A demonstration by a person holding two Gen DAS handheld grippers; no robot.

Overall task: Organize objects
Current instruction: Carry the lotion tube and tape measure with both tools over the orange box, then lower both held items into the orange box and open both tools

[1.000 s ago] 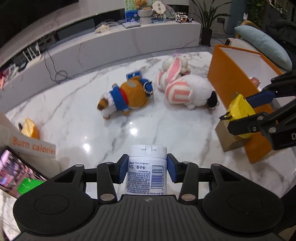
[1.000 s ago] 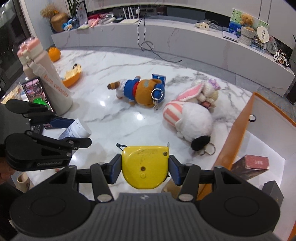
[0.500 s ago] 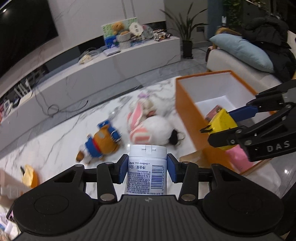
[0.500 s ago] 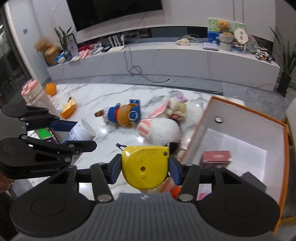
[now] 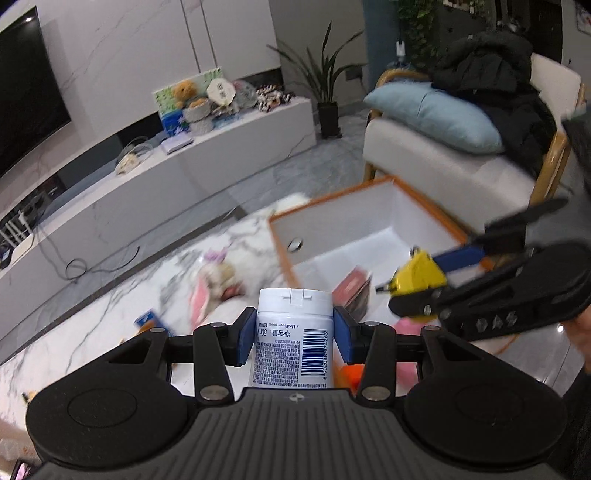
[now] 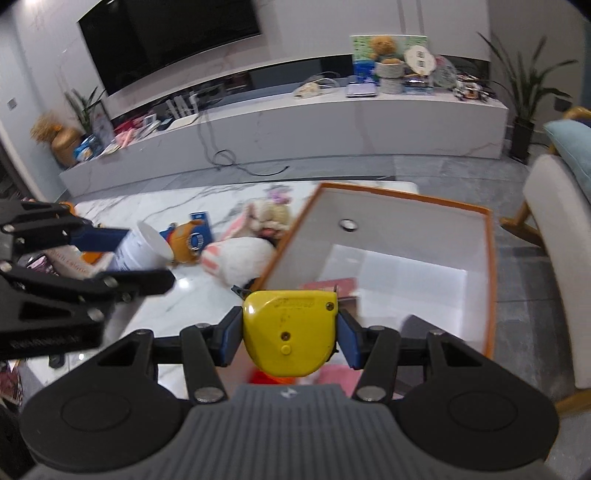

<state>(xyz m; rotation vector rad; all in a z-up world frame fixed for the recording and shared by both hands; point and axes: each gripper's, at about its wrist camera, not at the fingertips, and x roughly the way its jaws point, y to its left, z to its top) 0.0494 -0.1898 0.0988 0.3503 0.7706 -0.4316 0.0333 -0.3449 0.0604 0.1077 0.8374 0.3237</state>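
Left gripper (image 5: 294,338) is clamped on a white jar (image 5: 293,339), blue pads pressed to both sides, barcode label facing the camera, lid end away. Right gripper (image 6: 290,334) is clamped on a yellow tape measure (image 6: 290,332), pads on both flat sides. Both are held in the air over the near edge of the orange box (image 6: 489,258); from the left view the tape measure (image 5: 419,277) sits above the box's right part.

Box (image 5: 369,192) is open, white inside, on the marble table (image 5: 92,332). Inside: a dark red carton (image 5: 351,288), something pink (image 5: 406,326) and something orange near the close wall, both blurred.

Just left of the box lies a pink-and-white plush rabbit (image 6: 240,254), touching the box wall. Next to it an orange plush in blue (image 6: 188,240).

Farther: white TV bench (image 6: 332,122) with cables, a small bear (image 6: 384,48) and clutter, black TV (image 6: 166,33) above. Right side: armchair (image 5: 443,162) with a blue cushion (image 5: 432,114) and a dark coat (image 5: 491,70). Potted plant (image 5: 328,92) at the bench end.
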